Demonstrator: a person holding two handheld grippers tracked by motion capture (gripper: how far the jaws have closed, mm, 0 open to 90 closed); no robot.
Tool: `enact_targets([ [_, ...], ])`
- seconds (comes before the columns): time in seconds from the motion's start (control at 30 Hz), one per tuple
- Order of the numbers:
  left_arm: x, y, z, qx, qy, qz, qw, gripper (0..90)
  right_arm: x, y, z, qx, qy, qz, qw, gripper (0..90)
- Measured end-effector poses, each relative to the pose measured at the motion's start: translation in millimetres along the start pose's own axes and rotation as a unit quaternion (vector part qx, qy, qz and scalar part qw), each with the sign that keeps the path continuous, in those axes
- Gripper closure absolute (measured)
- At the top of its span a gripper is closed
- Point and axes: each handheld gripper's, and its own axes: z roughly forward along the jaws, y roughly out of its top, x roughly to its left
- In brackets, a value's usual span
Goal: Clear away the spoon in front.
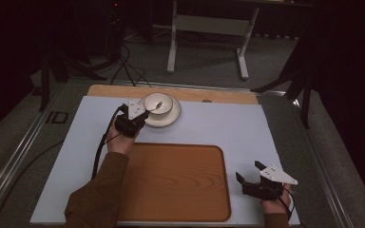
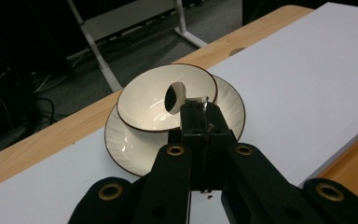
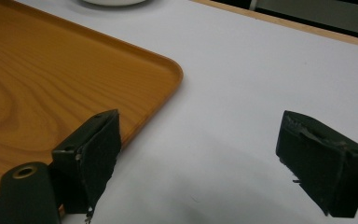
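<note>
The white surface (image 1: 228, 123) lay bare to the right of the bowl (image 1: 158, 102) and saucer (image 1: 168, 118), giving open passage. The wooden tray (image 1: 180, 183) filled the near middle; its raised rim stood just beside the right gripper (image 1: 252, 175).

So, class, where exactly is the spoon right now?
In the left gripper view, the spoon is clamped in the left claw, its scoop over the bowl stacked on the plate.
</note>
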Motion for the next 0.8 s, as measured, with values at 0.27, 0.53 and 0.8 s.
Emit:
enact_targets([
  [0.27,5.5,-2.7,-13.2,-0.003,-0.003,-0.008,1.0,90.0,-0.1,0.2,-0.2,0.0,-0.001,0.0,1.0,13.8],
  [0.53,9.1,-4.0,-25.4,-0.009,-0.002,-0.011,0.9999,90.0,-0.6,0.2,-0.3,-0.001,-0.001,0.001,1.0,13.8],
  [0.8,13.4,-4.2,-37.0,-0.012,0.003,-0.011,0.9999,90.0,-0.6,0.2,-0.3,-0.001,-0.002,0.001,1.0,13.8],
])
